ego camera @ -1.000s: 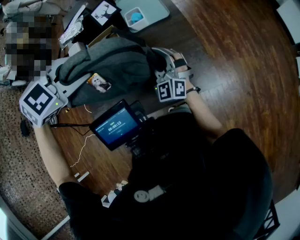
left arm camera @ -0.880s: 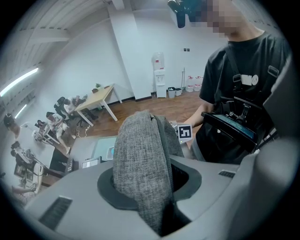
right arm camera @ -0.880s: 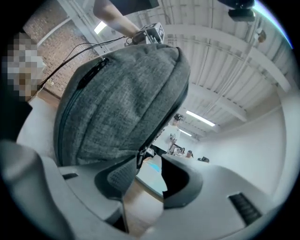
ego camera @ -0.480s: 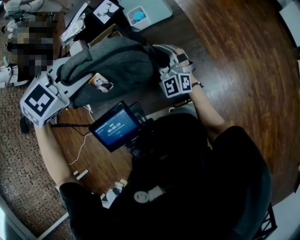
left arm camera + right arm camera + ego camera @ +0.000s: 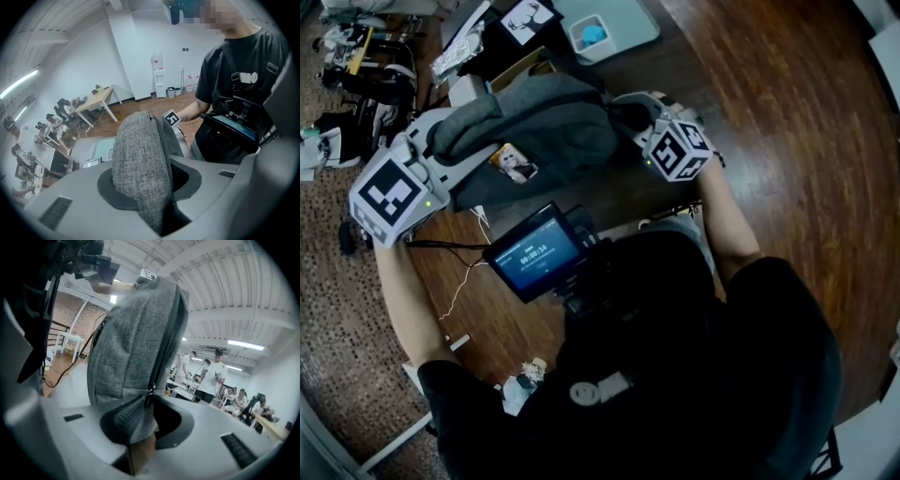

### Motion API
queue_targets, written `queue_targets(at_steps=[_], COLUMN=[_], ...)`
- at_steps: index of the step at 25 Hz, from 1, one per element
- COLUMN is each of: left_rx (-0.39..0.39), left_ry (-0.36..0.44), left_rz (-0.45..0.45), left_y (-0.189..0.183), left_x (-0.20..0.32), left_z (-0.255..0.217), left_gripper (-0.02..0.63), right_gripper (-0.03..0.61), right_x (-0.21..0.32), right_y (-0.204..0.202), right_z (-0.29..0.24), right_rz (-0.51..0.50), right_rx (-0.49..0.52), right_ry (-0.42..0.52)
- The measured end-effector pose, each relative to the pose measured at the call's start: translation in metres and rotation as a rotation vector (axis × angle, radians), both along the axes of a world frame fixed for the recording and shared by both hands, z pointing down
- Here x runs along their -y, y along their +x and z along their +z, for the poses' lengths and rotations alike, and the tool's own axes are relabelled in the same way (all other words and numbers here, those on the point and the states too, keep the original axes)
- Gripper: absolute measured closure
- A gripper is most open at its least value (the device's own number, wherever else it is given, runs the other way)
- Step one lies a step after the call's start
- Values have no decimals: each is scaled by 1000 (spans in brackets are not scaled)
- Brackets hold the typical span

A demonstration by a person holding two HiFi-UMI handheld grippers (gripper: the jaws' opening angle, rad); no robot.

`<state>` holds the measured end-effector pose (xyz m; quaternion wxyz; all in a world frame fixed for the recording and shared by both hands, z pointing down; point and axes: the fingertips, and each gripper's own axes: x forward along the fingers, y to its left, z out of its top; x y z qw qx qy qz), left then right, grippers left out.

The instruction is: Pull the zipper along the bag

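- Both ends of the bag [image 5: 534,131] gripped, flat on the table [image 5: 769,112].
- Left gripper [image 5: 150,185]: fingers [image 5: 115,190] clenched on the bag's end.
- Right gripper [image 5: 147,420]: fingers just closing, pinching the zipper [image 5: 151,395] at the opposite end.

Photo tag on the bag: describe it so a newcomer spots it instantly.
Head view: a grey bag lies across the wooden surface. On its near side sits a small photo tag, the only pale, colourful patch on plain grey fabric.
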<state>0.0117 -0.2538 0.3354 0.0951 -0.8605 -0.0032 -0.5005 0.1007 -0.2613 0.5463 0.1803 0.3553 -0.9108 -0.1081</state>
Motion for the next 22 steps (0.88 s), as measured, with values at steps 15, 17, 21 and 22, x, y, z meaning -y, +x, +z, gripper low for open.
queue_targets(at_steps=[15, 17, 21, 22], left_rx=[-1, -2, 1, 2], left_ry=[9, 9, 16, 17], left_rz=[9, 12, 20, 21], left_y=[0, 0, -1, -1], left_x=[0, -1, 0, 0], left_z=[1, 1, 0, 0], left_gripper=[471, 469, 469, 469], right_gripper=[477, 462, 491, 533], right_x=[9, 9, 10, 9], right_y=[11, 12, 5, 2], right_z=[-7, -7, -5, -4], right_rz=[216, 222, 179, 161], right_rx=[-84, -90, -99, -94], right_ry=[143, 149, 169, 164])
